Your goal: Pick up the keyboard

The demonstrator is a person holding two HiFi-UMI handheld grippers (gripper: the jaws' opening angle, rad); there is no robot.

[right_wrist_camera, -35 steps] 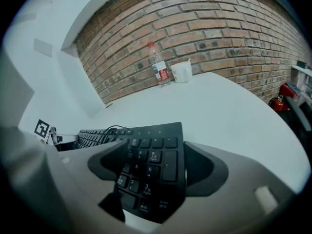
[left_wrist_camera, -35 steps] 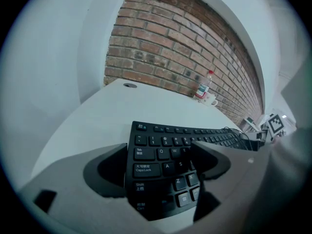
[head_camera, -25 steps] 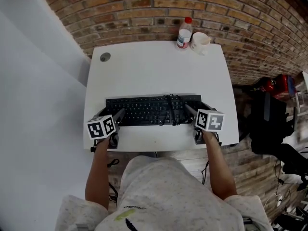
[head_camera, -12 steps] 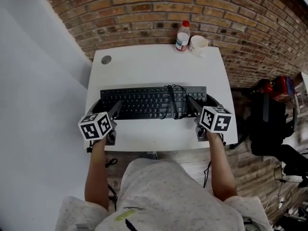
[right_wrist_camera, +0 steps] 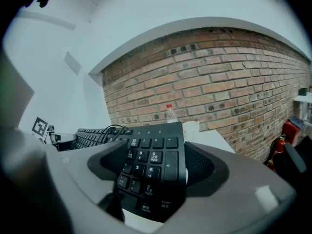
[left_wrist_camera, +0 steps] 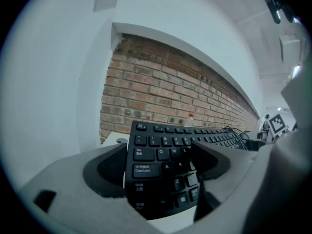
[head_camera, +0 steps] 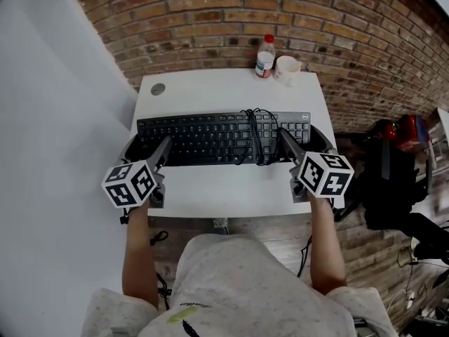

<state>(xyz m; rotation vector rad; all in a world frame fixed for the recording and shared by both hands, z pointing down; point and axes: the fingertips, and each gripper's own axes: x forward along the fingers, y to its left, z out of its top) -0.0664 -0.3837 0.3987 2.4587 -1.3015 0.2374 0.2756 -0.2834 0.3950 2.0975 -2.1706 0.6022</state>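
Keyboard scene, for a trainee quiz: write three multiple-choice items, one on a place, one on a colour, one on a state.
1. Where on the table is the bottle? A. front edge. B. far edge, beside the mug. C. left corner.
2. What colour is the keyboard? A. white. B. black. C. red.
3. What is the left gripper doing? A. hanging open. B. gripping the mug. C. gripping the keyboard's end.
Answers: B, it stands next to the mug near the wall; B, its keys and frame are black; C, its jaws close on the keyboard's left end.
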